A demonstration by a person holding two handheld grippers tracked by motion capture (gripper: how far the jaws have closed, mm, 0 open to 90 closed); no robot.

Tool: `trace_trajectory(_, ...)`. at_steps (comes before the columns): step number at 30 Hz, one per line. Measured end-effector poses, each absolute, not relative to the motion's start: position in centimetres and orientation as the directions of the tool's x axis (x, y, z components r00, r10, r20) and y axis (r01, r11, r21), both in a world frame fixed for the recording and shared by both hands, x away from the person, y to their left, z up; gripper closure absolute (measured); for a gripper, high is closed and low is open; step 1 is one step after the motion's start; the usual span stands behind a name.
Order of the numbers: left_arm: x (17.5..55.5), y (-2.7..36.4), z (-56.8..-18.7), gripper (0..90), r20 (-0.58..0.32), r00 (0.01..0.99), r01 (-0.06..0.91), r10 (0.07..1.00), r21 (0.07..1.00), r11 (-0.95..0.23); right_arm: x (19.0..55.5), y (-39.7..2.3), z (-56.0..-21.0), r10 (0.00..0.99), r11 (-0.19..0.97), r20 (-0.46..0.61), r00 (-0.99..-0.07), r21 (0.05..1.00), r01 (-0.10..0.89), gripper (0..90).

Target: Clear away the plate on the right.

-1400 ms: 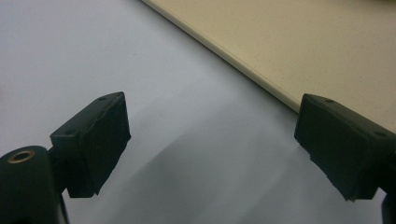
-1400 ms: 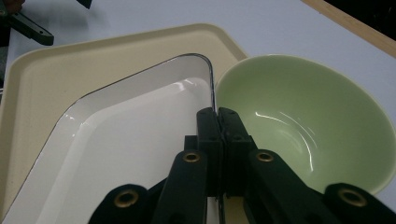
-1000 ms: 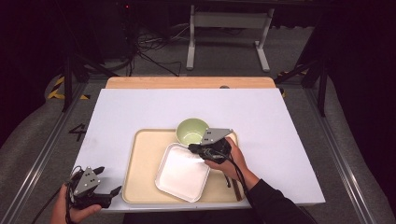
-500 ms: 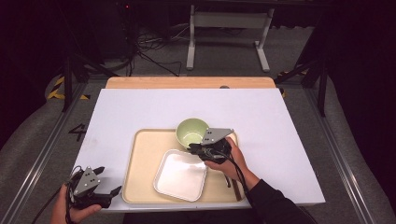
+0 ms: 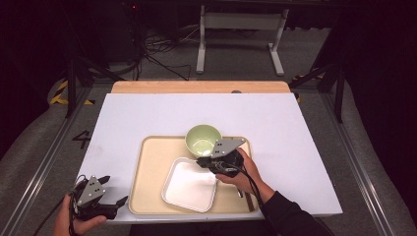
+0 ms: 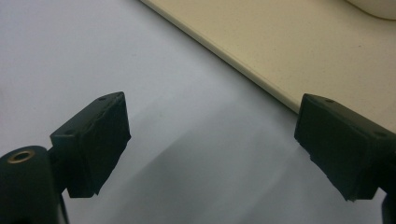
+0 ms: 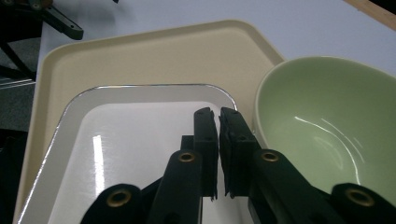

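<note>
A square white plate [image 5: 190,184] lies on the beige tray [image 5: 152,167], with a light green bowl [image 5: 202,139] just behind it on the tray. My right gripper [image 5: 199,161] hovers over the plate's far right corner, next to the bowl. Its jaws have just been closing and now stand shut with nothing between them. In the right gripper view the closed gripper [image 7: 218,114] points across the plate [image 7: 116,140], with the bowl [image 7: 317,121] to its right. My left gripper [image 5: 114,189] rests open at the table's front left, beside the tray's edge [image 6: 289,37].
The white table top [image 5: 147,118] stretches behind and beside the tray. A dark thin object [image 5: 246,199] lies on the tray by the right wrist. A metal stand [image 5: 236,29] rises beyond the table's wooden far edge.
The white plate has settled slightly lower and flatter on the tray. Both hands have stayed where they were.
</note>
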State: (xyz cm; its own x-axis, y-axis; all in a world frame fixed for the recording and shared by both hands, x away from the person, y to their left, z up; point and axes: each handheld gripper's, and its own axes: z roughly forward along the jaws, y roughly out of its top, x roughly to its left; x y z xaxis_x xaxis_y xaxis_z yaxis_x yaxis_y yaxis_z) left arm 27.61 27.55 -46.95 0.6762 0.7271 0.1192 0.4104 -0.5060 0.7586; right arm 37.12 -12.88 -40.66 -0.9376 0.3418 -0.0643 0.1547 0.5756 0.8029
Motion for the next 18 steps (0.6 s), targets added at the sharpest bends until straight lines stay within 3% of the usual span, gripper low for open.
trace_trajectory(18,27.6,27.5,-46.9,11.2,0.12,0.678,0.409,0.725,0.758,-0.508,33.7,-12.8,-42.4,0.234,0.674,-0.011,-0.972,0.723,0.154,90.0)
